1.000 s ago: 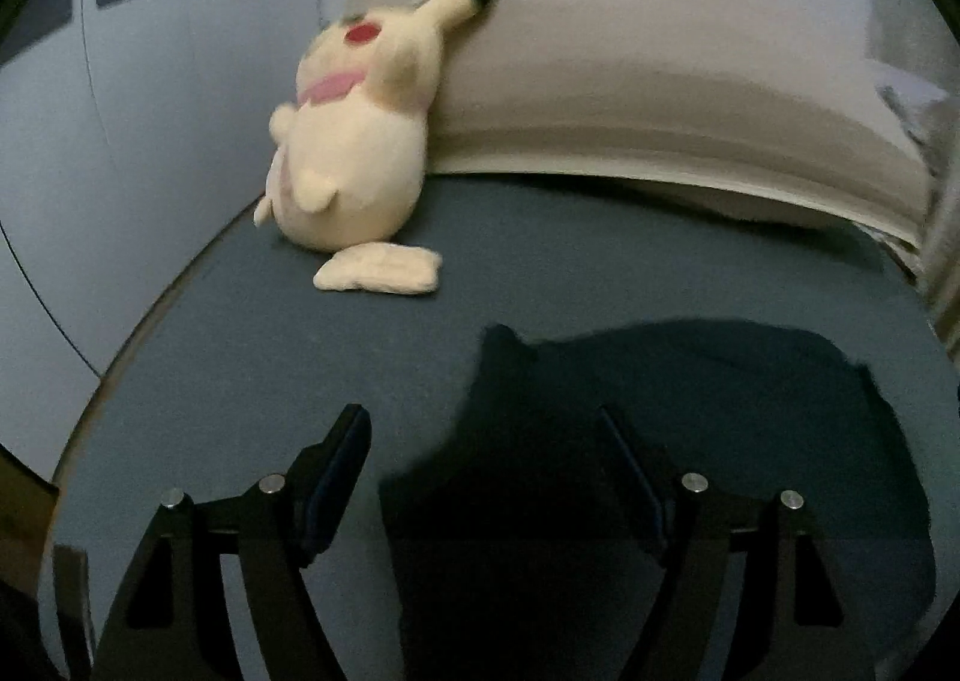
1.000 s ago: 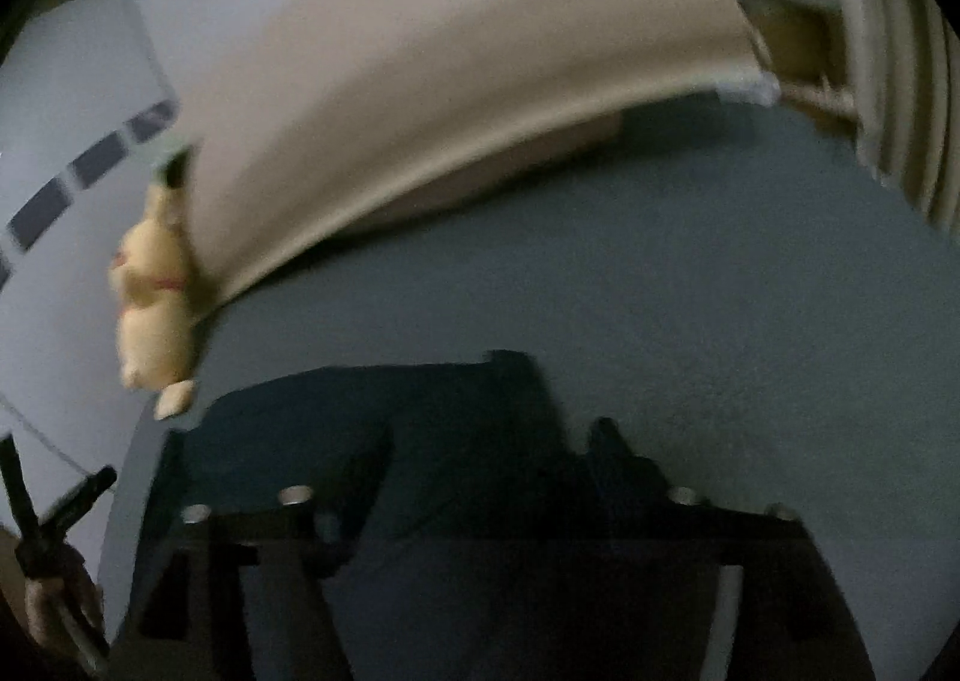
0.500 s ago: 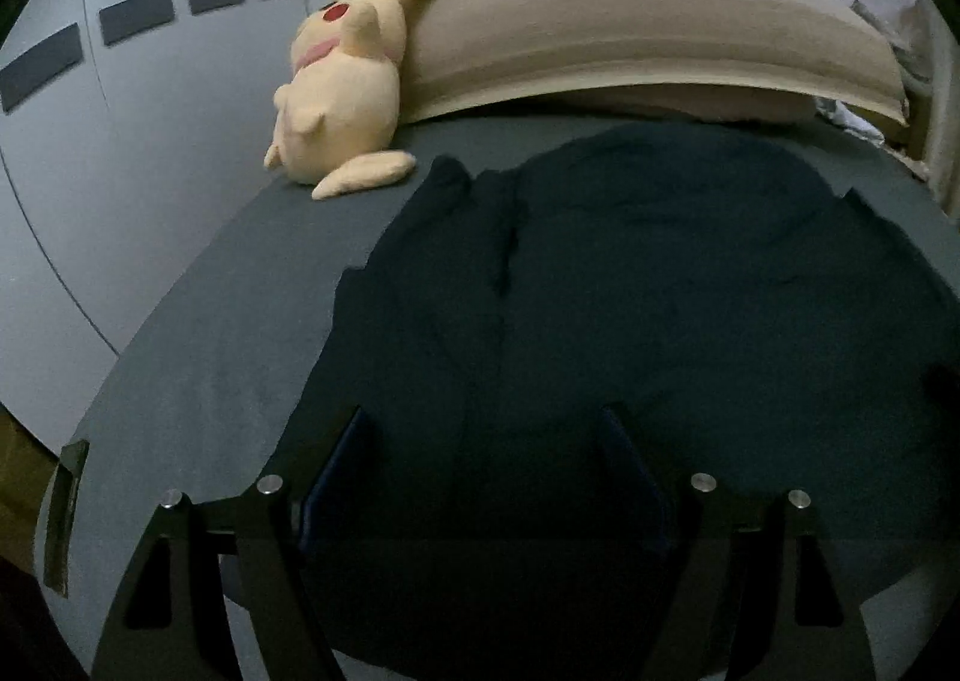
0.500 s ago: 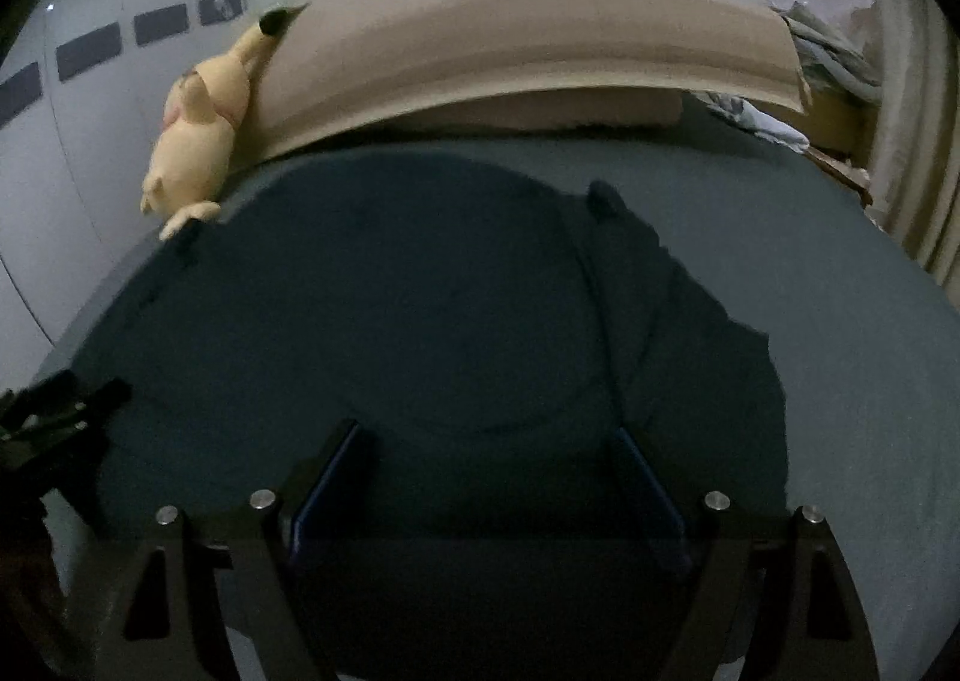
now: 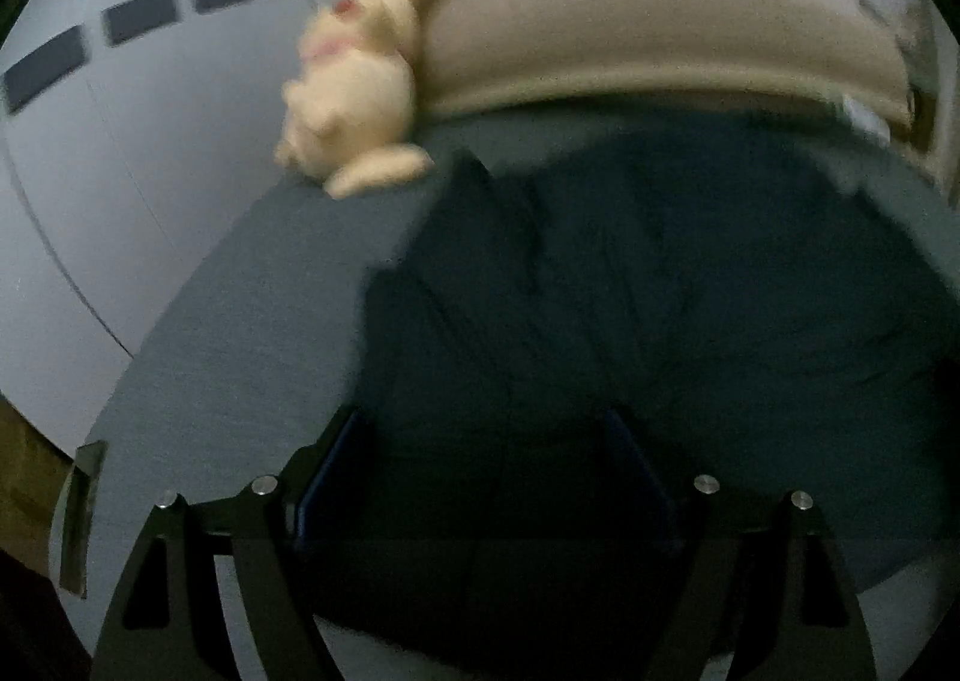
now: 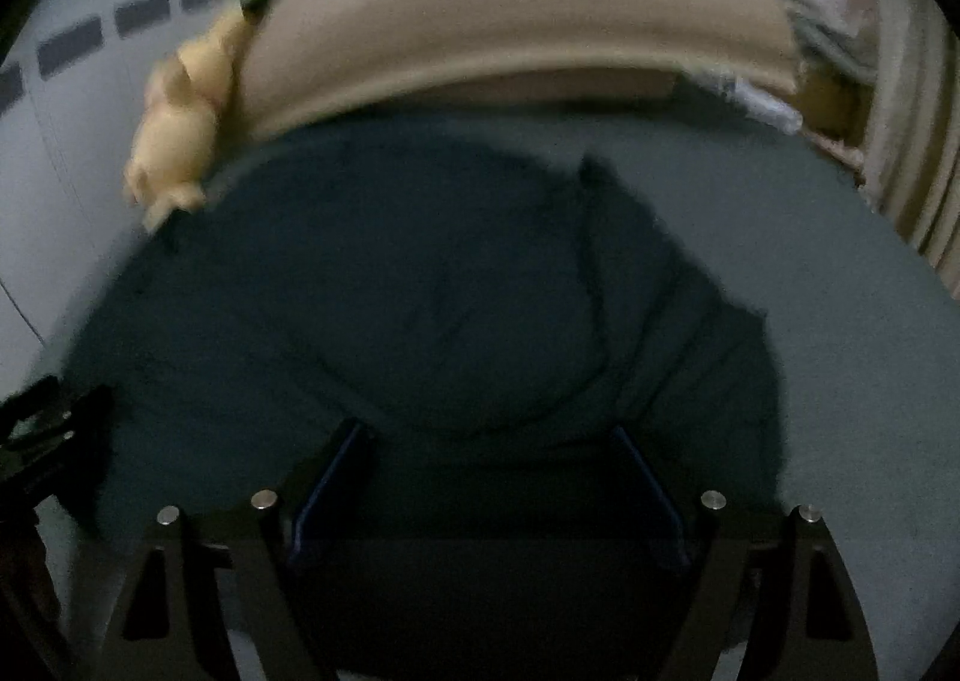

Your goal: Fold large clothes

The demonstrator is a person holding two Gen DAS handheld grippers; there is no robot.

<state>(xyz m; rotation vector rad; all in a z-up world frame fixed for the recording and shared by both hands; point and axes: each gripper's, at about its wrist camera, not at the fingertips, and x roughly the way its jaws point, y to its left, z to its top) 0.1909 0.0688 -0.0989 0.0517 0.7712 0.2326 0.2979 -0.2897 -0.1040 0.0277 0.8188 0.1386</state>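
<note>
A large dark garment (image 5: 660,291) lies spread flat on the blue-grey bed sheet (image 5: 240,321), with a sleeve folded in at each side. My left gripper (image 5: 483,423) hovers over the garment's near left part, jaws wide open, and no cloth is pinched between its pads. In the right wrist view the same garment (image 6: 420,291) fills the middle. My right gripper (image 6: 486,429) hangs over its near right part, also wide open with nothing held. The left gripper (image 6: 42,423) shows as a dark shape at that view's left edge.
A yellow plush toy (image 5: 354,99) leans against the beige headboard cushion (image 5: 630,33) at the far left corner of the bed. A pale wall panel (image 5: 120,141) runs along the left side. Crumpled things (image 6: 828,21) and a curtain (image 6: 918,141) are at the far right.
Both views have drawn back from the head of the bed and sunk. The whole spread garment now lies ahead of the fingers instead of just its edge. Both jaws stay wide.
</note>
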